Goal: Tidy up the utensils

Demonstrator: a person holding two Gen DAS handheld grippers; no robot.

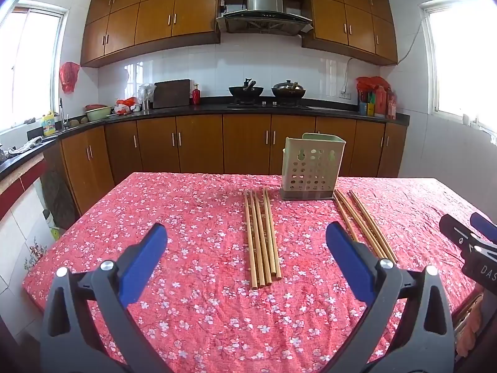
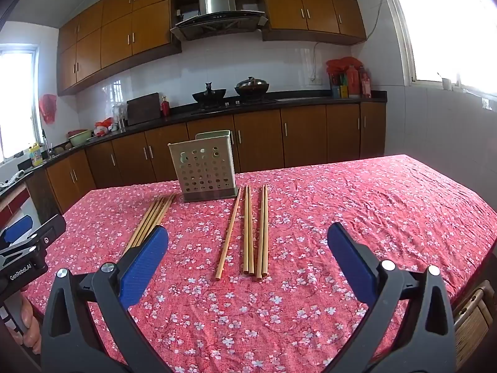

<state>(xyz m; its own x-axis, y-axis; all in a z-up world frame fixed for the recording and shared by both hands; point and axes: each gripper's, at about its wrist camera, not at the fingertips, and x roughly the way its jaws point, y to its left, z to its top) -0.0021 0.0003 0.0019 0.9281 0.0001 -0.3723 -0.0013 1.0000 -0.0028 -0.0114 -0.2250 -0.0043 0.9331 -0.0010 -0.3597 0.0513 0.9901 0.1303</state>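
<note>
A pale green perforated utensil holder (image 1: 312,168) stands upright on the red floral tablecloth (image 1: 192,217); it also shows in the right wrist view (image 2: 205,171). Several wooden chopsticks (image 1: 262,236) lie bunched to its left, seen too in the right wrist view (image 2: 152,220). Several more chopsticks (image 1: 363,223) lie to its right, spread out in the right wrist view (image 2: 248,230). My left gripper (image 1: 245,239) is open and empty, above the table short of the left bunch. My right gripper (image 2: 248,245) is open and empty, short of the right chopsticks.
The table's near edge runs under both grippers. A wicker chair (image 2: 472,317) stands at the table's right front corner. Kitchen cabinets and a black counter (image 1: 217,108) with two woks on the stove lie beyond the table. The right gripper (image 1: 469,236) shows at the left wrist view's right edge.
</note>
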